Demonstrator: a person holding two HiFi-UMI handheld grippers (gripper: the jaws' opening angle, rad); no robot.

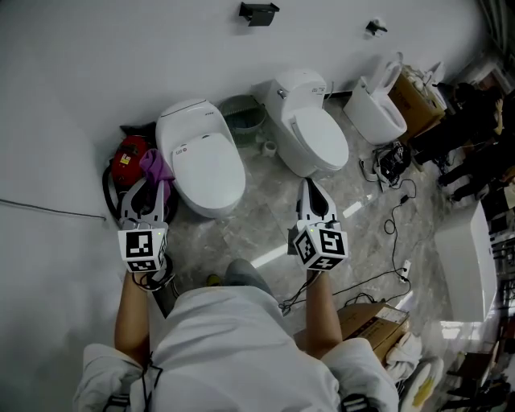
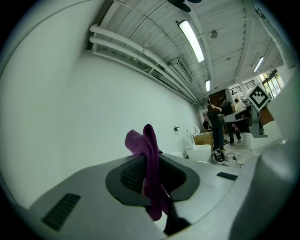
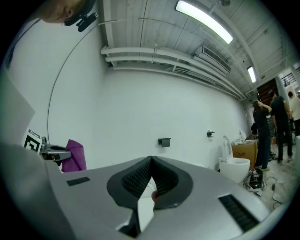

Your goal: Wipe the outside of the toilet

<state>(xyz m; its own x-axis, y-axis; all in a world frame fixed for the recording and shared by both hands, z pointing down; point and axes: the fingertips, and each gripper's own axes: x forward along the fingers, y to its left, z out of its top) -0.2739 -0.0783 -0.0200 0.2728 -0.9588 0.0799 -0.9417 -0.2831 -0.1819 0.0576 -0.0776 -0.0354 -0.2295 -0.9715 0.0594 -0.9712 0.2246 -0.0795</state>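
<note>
Left hand-held gripper: I read the jaws clamped on a purple cloth. The cloth stands up past the tips and hangs below them.
Right hand-held gripper: jaws together with nothing between them, held over the marbled floor.
Nearest toilet: white, lid down, just ahead of the left hand-held gripper and to its right. The cloth is just beside the toilet's left flank. I cannot tell whether they touch.
Obstruction, left: a red item with black straps sits between that toilet and the wall, close to the cloth.
Obstruction, right: a green basket stands between the nearest toilet and the second toilet.
Toilet count: I count three along the wall. The third toilet has its lid raised.
Cables: black, loose on the floor at right.
Cardboard boxes: two, a near box by the right forearm and a far box behind the third toilet.
Wall fittings: two, black: a larger fitting and a smaller fitting.
Writing: there is a small mark on the nearest toilet's lid, too small to read.
</note>
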